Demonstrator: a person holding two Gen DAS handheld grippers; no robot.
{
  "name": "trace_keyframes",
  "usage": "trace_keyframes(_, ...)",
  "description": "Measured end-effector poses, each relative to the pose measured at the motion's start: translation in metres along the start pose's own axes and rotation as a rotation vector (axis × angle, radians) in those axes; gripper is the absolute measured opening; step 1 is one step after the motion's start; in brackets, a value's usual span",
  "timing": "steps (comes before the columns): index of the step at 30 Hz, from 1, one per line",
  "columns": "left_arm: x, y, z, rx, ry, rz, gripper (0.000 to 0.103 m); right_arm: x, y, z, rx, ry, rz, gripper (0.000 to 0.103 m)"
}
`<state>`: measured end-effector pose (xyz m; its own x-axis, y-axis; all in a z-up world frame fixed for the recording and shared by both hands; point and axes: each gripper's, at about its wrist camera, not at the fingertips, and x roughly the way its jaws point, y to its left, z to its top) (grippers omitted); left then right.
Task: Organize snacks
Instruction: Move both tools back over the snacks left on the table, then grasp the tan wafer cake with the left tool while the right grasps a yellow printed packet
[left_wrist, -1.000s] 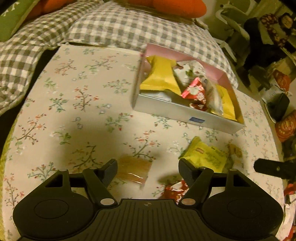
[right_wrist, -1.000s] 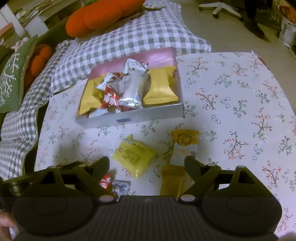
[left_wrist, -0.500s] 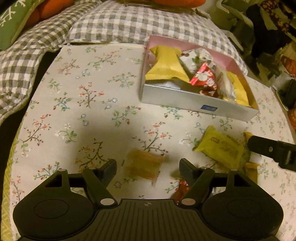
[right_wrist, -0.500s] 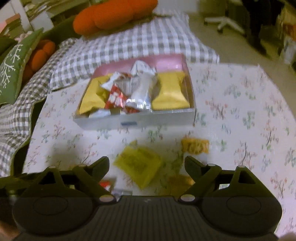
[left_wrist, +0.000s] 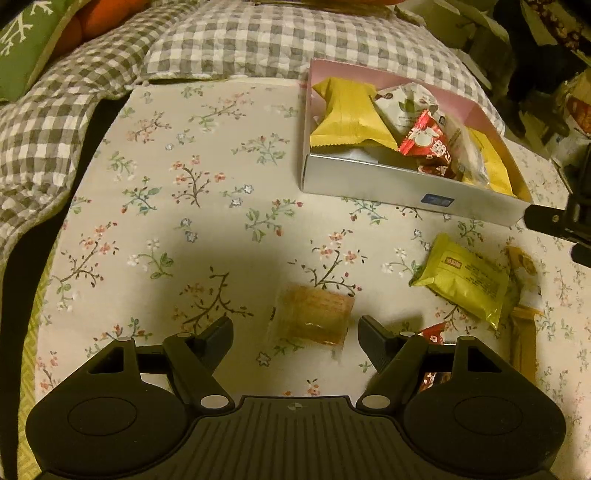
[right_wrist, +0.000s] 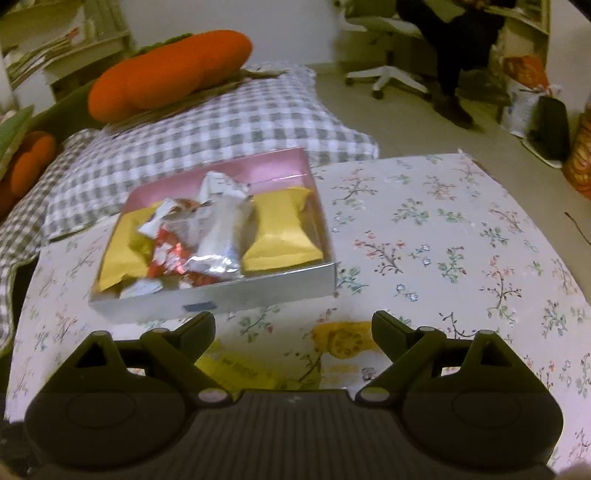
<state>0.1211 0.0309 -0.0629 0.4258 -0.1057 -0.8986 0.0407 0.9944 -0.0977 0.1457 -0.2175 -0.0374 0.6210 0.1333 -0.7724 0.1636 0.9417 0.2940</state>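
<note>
Checked cushion (right_wrist: 207, 136), orange plush (right_wrist: 170, 70), perhaps carrot; floral tablecloth (left_wrist: 177, 206).

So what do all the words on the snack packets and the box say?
None of the print is clear enough to quote.
Yellow-green packet: red label and small lines of print, too small to read.
Red packet in the box: large white characters, too blurred to read.
Blue sticker on the silver box: print too small.
White packet: only pictures and tiny marks.
Clear-wrapped biscuit: no words visible.

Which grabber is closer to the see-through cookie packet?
Left. The left gripper is open with the cookie packet between its fingers; the right gripper is over the yellow snacks.
</note>
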Motion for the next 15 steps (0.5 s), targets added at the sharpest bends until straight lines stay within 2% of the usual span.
trace_keyframes(4, 0.005, 0.004, -0.001, -0.024, 0.027, -0.026, 0.076, 0.008, 0.006, 0.001, -0.105, 0.117, 0.161, 0.090)
trace_keyframes(7, 0.007, 0.003, -0.003, -0.014, 0.032, -0.028, 0.076, 0.009, 0.015, -0.003, -0.187, 0.155, 0.201, 0.089)
trace_keyframes(9, 0.007, 0.001, -0.004, 0.018, 0.030, -0.018, 0.076, 0.007, 0.024, -0.007, -0.272, 0.104, 0.143, 0.086)
trace_keyframes(11, 0.006, 0.002, -0.004, 0.036, 0.030, -0.015, 0.076, 0.005, 0.025, -0.006, -0.283, 0.022, 0.036, 0.086)
trace_keyframes(15, 0.007, 0.001, -0.008, 0.073, 0.049, -0.004, 0.076, 0.008, -0.002, 0.005, -0.042, -0.015, -0.035, 0.090)
